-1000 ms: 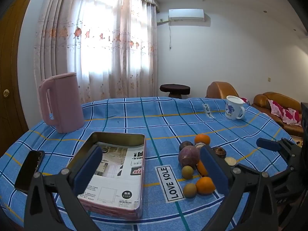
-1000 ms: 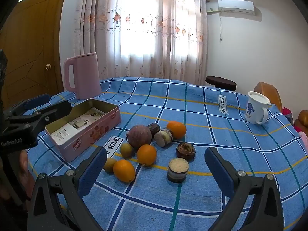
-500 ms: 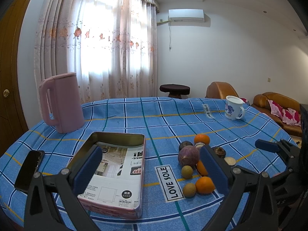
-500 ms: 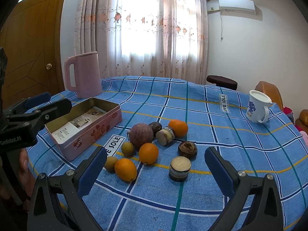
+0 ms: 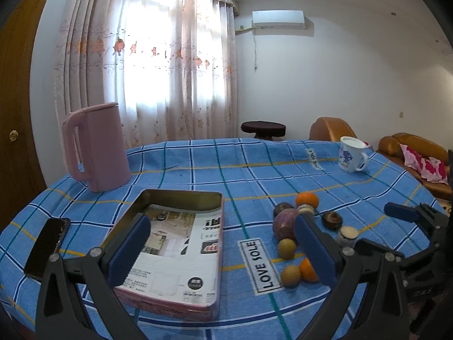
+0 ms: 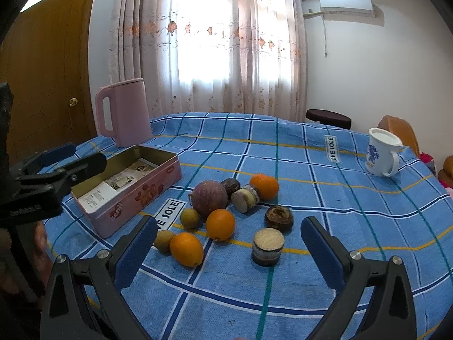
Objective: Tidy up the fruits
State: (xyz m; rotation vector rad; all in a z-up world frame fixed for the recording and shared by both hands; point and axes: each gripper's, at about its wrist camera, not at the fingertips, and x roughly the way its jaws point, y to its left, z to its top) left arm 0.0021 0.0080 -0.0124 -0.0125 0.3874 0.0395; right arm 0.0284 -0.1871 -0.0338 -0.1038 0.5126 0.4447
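Blue checked cloth covers the surface (image 6: 325, 198), and the fruit cluster (image 6: 226, 212) lies on it just right of the open pink tin (image 6: 141, 195), none of it yet inside. Compared with a second ago, the right tongs (image 6: 229, 243) have eased a little closer and lower: the fruits sit larger in the right wrist view, and the nearest orange (image 6: 187, 249) now lies just ahead of the left blue pad, between the two spread fingers. These tongs are wide apart and hold nothing. The left tongs (image 5: 223, 249) are likewise spread and empty, and have shifted slightly rightward, so that the right pad now covers part of the purple fruit (image 5: 284, 223) and of an orange (image 5: 307, 269) that showed whole before. The fruits themselves have not moved (three oranges, the purple one (image 6: 209, 198), two small brown ones, and several dark cut pieces with pale faces). The tin holds only printed paper (image 5: 175, 249). A pink kettle (image 6: 124, 113) stands behind the tin, a white mug (image 6: 382, 153) far right, and a dark phone (image 5: 46, 249) lies left of the tin.
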